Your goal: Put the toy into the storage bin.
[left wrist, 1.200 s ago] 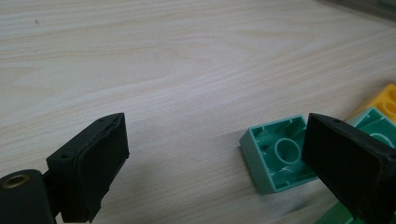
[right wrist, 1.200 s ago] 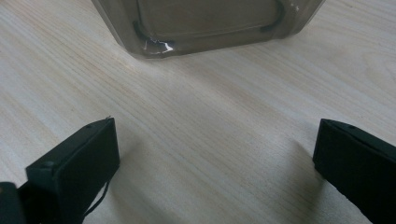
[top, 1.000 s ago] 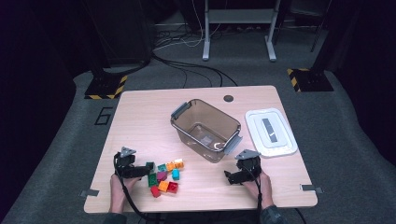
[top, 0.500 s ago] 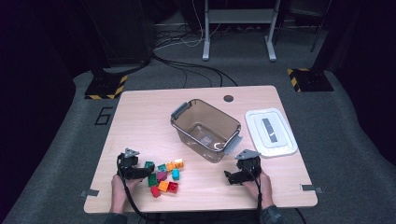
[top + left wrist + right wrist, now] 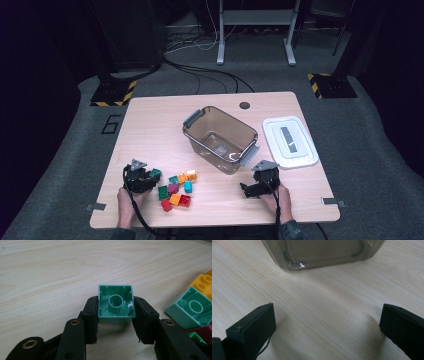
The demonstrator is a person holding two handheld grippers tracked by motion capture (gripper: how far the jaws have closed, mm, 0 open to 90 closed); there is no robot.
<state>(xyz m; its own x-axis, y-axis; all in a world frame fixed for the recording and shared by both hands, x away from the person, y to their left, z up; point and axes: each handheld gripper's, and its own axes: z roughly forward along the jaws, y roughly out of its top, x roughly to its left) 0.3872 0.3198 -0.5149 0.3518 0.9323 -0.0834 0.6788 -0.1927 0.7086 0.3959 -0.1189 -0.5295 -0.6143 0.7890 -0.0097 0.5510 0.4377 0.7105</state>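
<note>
My left gripper (image 5: 115, 301) has just been closing, and its pads now press both sides of a small green brick (image 5: 115, 305) that lies hollow side up on the table. From above, this left gripper (image 5: 150, 176) sits at the front left with the green brick (image 5: 154, 173) at its tips. My right gripper (image 5: 245, 189) rests at the front right. Its jaws stand wide open around bare wood in the right gripper view (image 5: 327, 322), facing the clear bin (image 5: 322, 252).
Loose coloured bricks (image 5: 176, 189) lie in a cluster just right of my left gripper; a second green brick (image 5: 192, 310) and a yellow one (image 5: 203, 282) are close by. The clear bin (image 5: 200, 142) stands mid-table, its white lid (image 5: 290, 141) to the right.
The left gripper's jaws have drawn in onto the green brick. Both hands have stayed where they were.
</note>
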